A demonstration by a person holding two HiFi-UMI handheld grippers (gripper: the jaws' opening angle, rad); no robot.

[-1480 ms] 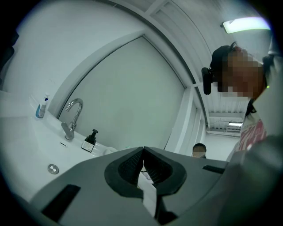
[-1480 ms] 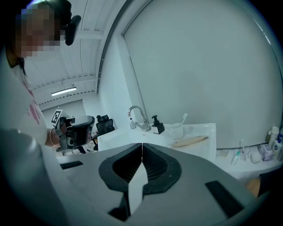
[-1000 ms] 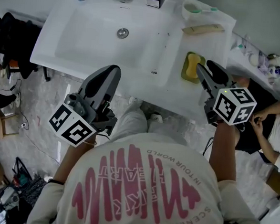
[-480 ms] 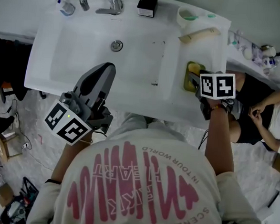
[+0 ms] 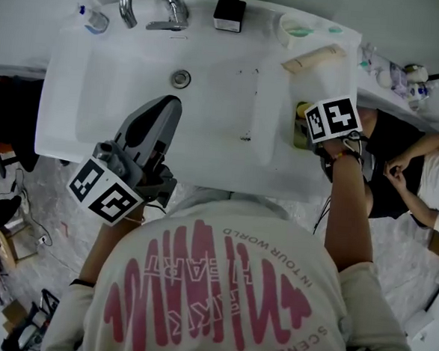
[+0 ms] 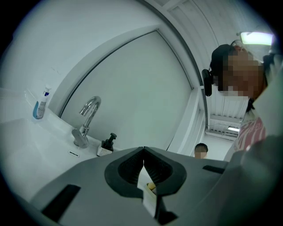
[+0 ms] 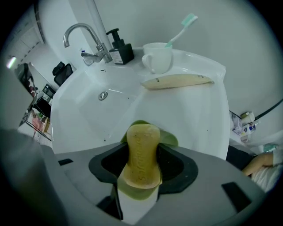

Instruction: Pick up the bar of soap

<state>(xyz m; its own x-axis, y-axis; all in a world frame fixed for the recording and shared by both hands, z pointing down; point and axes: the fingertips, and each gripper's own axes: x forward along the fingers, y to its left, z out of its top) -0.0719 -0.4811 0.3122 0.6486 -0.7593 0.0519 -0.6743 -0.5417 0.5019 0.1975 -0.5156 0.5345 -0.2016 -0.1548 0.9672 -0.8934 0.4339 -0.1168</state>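
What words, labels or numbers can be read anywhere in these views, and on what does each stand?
"IN TOUR WORLD": on the person's white T-shirt, upside down in the head view.
"SCENERY": same shirt, near its right edge.
"HEART": outlined letters on the same shirt, less sure.
Large pink lettering across the shirt: cannot be made out.
Bar of soap: an embossed word, too blurred to read.
Pump bottle: pale label, too small to read.

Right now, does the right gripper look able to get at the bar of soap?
Probably yes. The right gripper points down over the green soap dish, its jaws just opened wide and standing either side of the bar of soap, with nothing else between them.
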